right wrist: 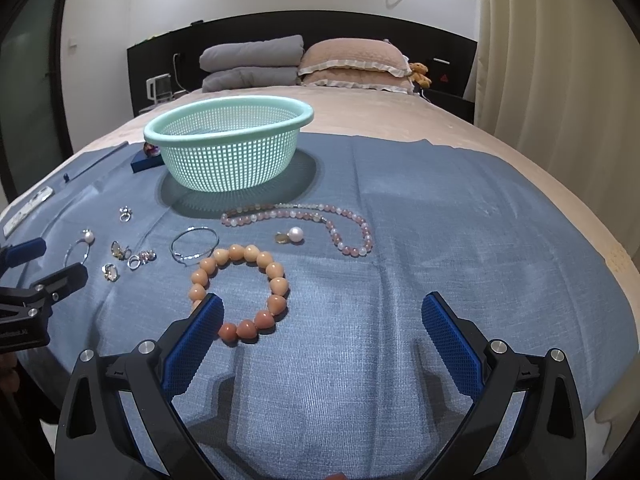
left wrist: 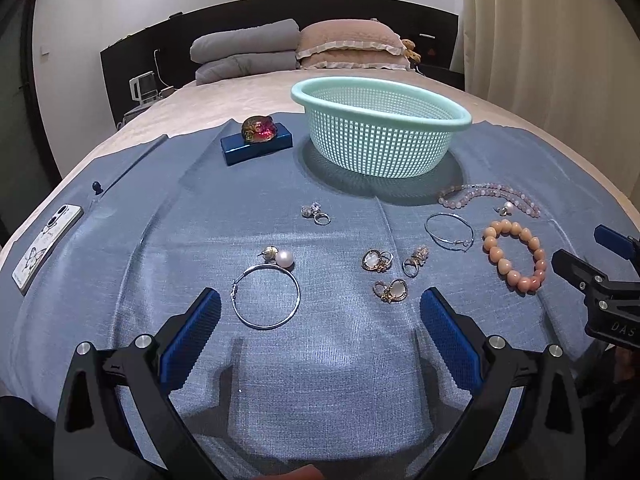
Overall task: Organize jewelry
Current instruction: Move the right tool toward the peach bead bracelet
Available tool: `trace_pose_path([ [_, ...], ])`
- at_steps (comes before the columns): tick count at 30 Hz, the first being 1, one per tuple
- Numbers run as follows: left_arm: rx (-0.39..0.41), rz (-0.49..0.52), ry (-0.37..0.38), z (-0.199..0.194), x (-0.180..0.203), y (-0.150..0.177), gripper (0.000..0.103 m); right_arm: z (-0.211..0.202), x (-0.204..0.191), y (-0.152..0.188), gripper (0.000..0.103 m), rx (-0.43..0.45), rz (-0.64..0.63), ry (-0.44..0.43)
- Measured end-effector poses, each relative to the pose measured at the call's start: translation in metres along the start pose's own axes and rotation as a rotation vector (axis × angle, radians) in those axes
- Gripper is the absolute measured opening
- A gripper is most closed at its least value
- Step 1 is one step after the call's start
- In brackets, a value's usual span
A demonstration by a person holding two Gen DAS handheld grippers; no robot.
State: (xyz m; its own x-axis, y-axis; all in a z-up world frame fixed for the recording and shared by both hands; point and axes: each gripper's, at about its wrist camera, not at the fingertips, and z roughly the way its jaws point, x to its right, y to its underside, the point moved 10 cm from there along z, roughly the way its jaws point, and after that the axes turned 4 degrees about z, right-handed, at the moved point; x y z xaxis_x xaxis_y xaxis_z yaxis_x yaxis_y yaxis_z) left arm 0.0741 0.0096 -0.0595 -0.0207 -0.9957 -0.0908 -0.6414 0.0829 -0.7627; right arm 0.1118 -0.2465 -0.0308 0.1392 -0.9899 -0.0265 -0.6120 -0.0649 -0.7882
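Jewelry lies spread on a blue cloth (left wrist: pixel 340 360) on a bed. A mint mesh basket (left wrist: pixel 380 98) stands at the back and looks empty. A silver hoop (left wrist: pixel 265 296) and a pearl earring (left wrist: pixel 285 258) lie just ahead of my left gripper (left wrist: pixel 320 312), which is open and empty. Gold earrings (left wrist: pixel 390 291), rings (left wrist: pixel 320 213), a second hoop (left wrist: pixel 449 232) and a pink bead necklace (left wrist: pixel 490 194) lie beyond. My right gripper (right wrist: pixel 322 316) is open and empty, its left finger beside the orange bead bracelet (right wrist: pixel 240 292). A second pearl earring (right wrist: pixel 294 236) lies past it.
A blue box (left wrist: pixel 256 144) with a red-gold ornament on it sits left of the basket. A phone (left wrist: pixel 48 246) lies at the cloth's left edge. Pillows (left wrist: pixel 352 46) and a folded grey blanket (left wrist: pixel 244 50) are at the headboard. A curtain hangs at the right.
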Motion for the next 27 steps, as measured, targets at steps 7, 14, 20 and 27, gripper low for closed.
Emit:
trace_pose_path([
  [7,-0.013,0.007,-0.006,0.0035,0.0008,0.0013,0.097,0.0000,-0.0005,0.0004,0.095,-0.001,0.001,-0.003],
  [14,-0.022,0.011,-0.004,0.0054,0.0025,0.0028,0.097,0.0006,-0.0005,0.0005,0.095,-0.003,-0.004,-0.001],
  [20,-0.013,-0.001,-0.008,0.0038,-0.0005,0.0007,0.097,0.0012,-0.0019,0.0005,0.095,-0.006,-0.005,-0.002],
  [27,-0.026,0.008,-0.013,0.0056,0.0005,0.0032,0.097,0.0018,-0.0034,0.0013,0.095,-0.009,-0.012,-0.001],
])
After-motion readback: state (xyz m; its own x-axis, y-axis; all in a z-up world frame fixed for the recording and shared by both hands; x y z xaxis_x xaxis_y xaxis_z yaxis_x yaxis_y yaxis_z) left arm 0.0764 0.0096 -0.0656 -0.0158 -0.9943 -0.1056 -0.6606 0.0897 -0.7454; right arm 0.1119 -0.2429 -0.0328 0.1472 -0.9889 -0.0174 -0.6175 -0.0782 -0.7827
